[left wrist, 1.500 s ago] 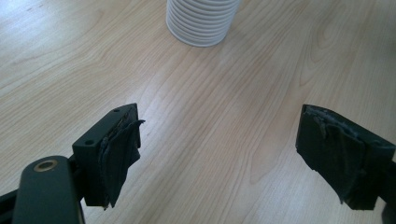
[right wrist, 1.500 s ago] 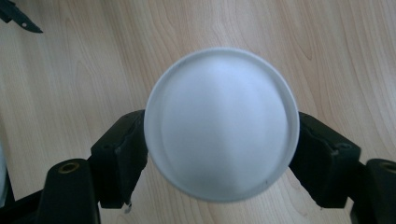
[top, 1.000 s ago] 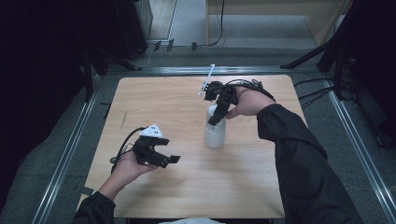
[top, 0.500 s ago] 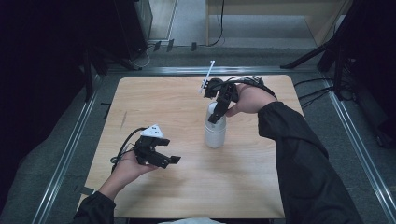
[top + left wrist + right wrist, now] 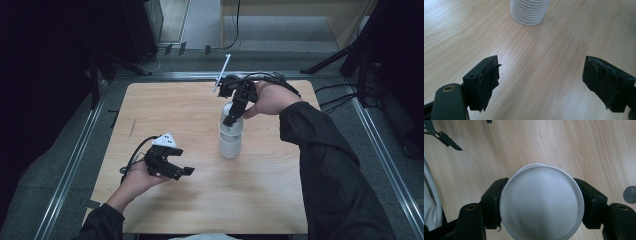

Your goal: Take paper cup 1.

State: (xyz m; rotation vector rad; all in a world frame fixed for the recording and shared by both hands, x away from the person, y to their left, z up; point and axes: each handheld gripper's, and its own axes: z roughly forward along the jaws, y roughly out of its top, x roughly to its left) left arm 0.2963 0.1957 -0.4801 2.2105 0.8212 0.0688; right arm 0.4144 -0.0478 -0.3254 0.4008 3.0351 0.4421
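Observation:
A stack of white ribbed paper cups (image 5: pixel 230 145) stands upside down near the middle of the wooden table (image 5: pixel 165 105). My right gripper (image 5: pixel 233 116) reaches down onto it from the far side. Its jaws are shut on the top cup (image 5: pixel 541 195), one on each side, and the rim of the cup beneath (image 5: pixel 534 165) peeks out behind it. My left gripper (image 5: pixel 179 169) hovers low over the table to the front left of the stack, open and empty. In the left gripper view (image 5: pixel 541 85) the base of the stack (image 5: pixel 529 12) lies ahead, well beyond the jaws.
A small grey round object (image 5: pixel 630 194) lies on the table beside the stack. Metal rails (image 5: pixel 75 160) run along the table's sides, with cables and dark stands on the floor beyond. Bare wood stretches across the front half of the table.
The right hand and gripper have risen slightly with the top cup. The left gripper has stayed where it was, open.

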